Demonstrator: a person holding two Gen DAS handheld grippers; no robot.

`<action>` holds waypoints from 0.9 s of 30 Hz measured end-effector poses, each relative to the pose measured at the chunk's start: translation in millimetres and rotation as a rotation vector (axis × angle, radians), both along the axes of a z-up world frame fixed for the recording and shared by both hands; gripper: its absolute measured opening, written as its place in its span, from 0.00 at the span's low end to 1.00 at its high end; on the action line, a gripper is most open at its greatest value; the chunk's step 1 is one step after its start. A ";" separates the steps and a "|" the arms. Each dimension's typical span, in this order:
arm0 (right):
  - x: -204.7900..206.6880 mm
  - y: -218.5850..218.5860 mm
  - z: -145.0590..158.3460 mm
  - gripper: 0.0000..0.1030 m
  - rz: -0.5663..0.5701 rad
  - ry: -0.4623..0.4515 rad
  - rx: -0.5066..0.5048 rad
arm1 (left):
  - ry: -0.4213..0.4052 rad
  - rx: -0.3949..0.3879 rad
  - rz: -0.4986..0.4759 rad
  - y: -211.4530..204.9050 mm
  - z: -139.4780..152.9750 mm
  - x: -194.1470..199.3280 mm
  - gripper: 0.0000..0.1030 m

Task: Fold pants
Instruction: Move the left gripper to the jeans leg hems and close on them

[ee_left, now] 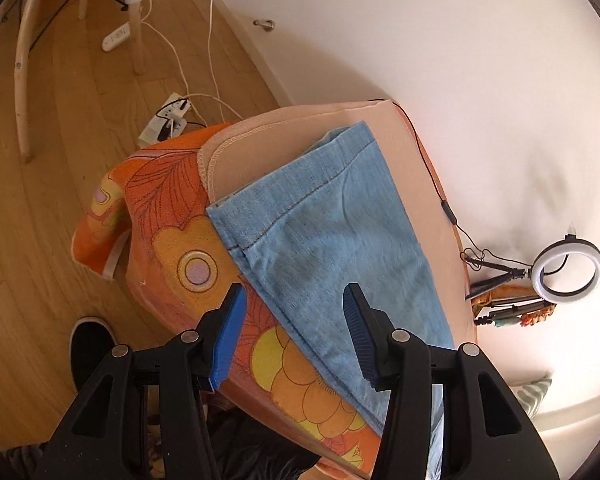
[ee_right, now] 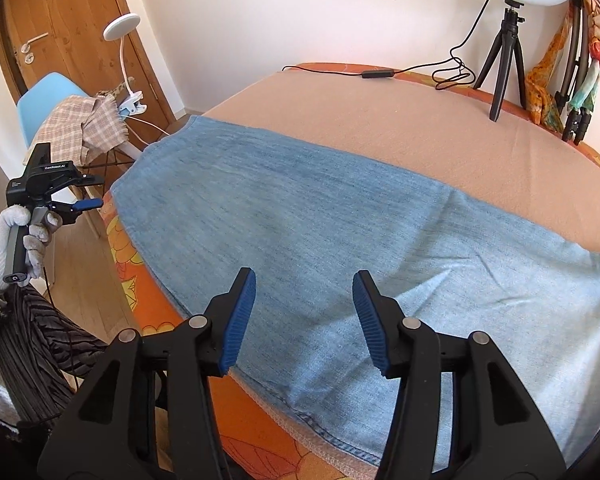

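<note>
Light blue denim pants [ee_right: 300, 216] lie flat and lengthwise on a peach blanket [ee_right: 400, 132] over an orange flowered cover. In the left wrist view the pants' leg end [ee_left: 332, 216] lies at the table's end, hems near the blanket's edge. My left gripper [ee_left: 294, 332] is open and empty, hovering above the near edge of the pants. It also shows in the right wrist view [ee_right: 84, 205], held in a white-gloved hand off the table's left end. My right gripper [ee_right: 304, 320] is open and empty above the pants' near edge.
A ring light on a tripod [ee_right: 508, 20] and its cable [ee_right: 376, 74] stand at the table's far side, with scarves [ee_right: 548, 92] beside it. A blue chair with a checked cloth [ee_right: 80, 120] stands left. A power strip [ee_left: 168, 116] and cords lie on the wood floor.
</note>
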State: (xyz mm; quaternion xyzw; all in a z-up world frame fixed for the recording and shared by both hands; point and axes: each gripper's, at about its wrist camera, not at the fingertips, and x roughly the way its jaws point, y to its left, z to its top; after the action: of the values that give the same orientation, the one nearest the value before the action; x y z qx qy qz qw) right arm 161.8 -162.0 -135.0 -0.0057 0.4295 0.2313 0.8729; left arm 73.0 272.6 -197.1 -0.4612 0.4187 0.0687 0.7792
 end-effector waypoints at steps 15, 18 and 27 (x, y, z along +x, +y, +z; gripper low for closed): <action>7.3 -23.8 -13.3 0.52 -0.047 0.027 0.016 | -0.019 0.015 0.128 14.8 -17.8 15.2 0.47; 8.2 -20.5 -15.3 0.52 -0.037 0.037 0.017 | -0.009 0.072 0.166 15.1 -15.2 13.2 0.47; 9.2 -10.6 -15.3 0.52 -0.011 0.038 0.027 | 0.004 0.187 0.131 10.6 -12.7 26.7 0.47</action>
State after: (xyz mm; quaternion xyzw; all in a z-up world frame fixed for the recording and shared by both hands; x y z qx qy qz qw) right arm 171.1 -172.5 -150.3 0.0128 0.4428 0.2324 0.8659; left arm 99.7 283.2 -209.8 -0.4125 0.3811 0.1592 0.8120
